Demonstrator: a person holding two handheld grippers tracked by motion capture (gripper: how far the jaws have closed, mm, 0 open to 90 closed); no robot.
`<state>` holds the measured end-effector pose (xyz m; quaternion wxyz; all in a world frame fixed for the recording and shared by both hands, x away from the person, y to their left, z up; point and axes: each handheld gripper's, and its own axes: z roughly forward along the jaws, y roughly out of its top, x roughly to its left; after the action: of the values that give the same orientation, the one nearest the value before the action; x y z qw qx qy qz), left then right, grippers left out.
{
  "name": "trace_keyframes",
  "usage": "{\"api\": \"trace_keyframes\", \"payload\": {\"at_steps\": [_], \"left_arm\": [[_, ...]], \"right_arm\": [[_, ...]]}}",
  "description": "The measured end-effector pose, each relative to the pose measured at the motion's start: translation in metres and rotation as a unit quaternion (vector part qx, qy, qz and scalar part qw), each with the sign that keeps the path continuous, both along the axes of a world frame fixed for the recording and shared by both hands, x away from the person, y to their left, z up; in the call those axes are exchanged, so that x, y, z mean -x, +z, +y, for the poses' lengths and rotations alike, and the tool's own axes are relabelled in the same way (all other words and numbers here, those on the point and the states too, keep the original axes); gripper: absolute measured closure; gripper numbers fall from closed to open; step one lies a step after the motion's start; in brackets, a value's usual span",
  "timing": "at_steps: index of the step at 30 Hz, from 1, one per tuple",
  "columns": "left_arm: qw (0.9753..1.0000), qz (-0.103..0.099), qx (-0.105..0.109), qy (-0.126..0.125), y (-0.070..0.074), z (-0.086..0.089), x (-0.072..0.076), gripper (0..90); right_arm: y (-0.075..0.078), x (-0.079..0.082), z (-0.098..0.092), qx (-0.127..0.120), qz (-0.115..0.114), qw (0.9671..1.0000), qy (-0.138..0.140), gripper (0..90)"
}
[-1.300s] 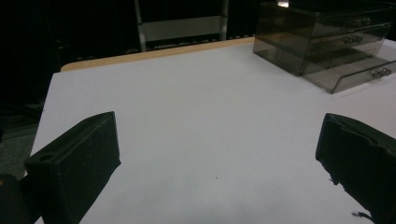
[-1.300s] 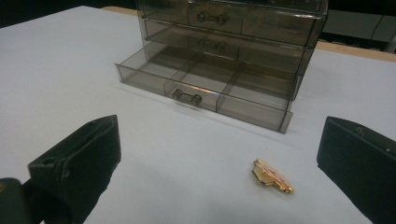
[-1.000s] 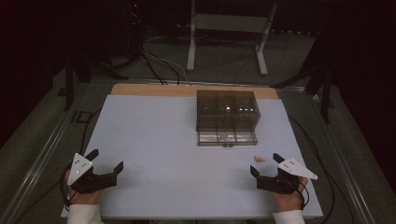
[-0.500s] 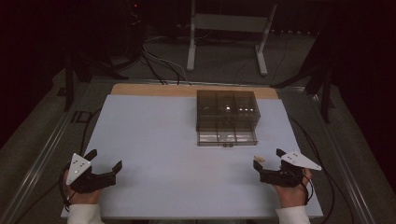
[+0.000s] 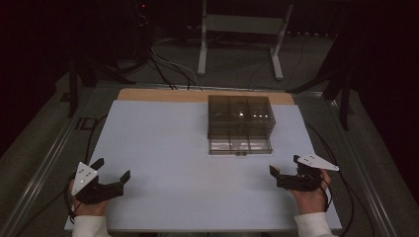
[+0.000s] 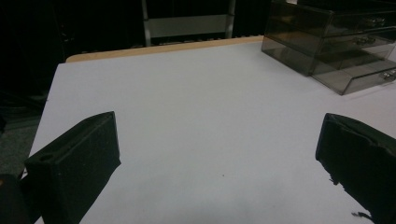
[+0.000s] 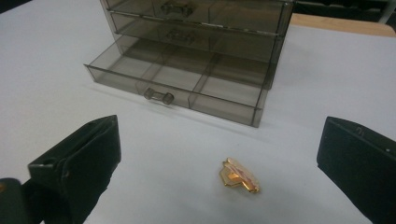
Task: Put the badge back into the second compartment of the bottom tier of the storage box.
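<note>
Starting at the left: left tool (image 5: 110,169) sits low at the near-left corner of the worktop (image 5: 168,143), well apart from the smoked-plastic drawer unit (image 5: 240,124), on that unit's near-left side. Jaws spread wide, nothing between them; in the left gripper view it's bare white worktop betw. the two black jaws, w/ the drawer unit off at the far right. The person's hand (image 5: 89,206) wraps the tool from below, white sleeve at the frame edge.

Mid-worktop: the drawer unit stands twd the far side, three tiers, bottom drawer (image 7: 177,79) pulled out and open. Dividers split it into compartments; can't tell if anything's inside. Its small handle (image 7: 159,96) faces the near edge.

Right of that: small gold clip (image 7: 239,176), lying flat on the worktop just in front of the open bottom drawer, near its right end, not touching it. Right tool (image 5: 281,170) is near-right of the drawer unit, released, jaws wide apart. In the right gripper view the clip lies betw. the two jaws but a bit ahead of them, touching neither. Right hand (image 5: 309,195) grips the tool, grey plate on top.
</note>
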<state>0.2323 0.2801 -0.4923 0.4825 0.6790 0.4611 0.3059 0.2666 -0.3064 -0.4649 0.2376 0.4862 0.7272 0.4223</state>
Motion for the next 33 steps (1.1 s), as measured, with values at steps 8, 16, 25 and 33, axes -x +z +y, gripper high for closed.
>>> {"api": "trace_keyframes", "payload": {"at_steps": [8, 16, 25, 33], "left_arm": [[1.0, -0.001, -0.001, 0.001, 0.0, 0.0, 0.0, 0.3], [1.0, -0.002, 0.0, 0.002, 0.0, 0.0, 0.0, 0.4], [1.0, -0.001, -0.001, 0.002, -0.001, 0.0, 0.0, 0.4], [1.0, -0.001, -0.001, 0.001, -0.001, 0.0, 0.0, 0.4]], "right_arm": [[-0.005, -0.009, -0.005, 0.008, 0.025, 0.9997, -0.003, 0.0], [-0.01, -0.017, -0.007, 0.015, 0.051, 0.9986, -0.006, 0.0], [-0.016, -0.026, -0.008, 0.031, 0.074, 0.9967, -0.011, 6.2], [-0.026, -0.038, -0.009, 0.06, 0.098, 0.9927, -0.036, 19.4]]}}
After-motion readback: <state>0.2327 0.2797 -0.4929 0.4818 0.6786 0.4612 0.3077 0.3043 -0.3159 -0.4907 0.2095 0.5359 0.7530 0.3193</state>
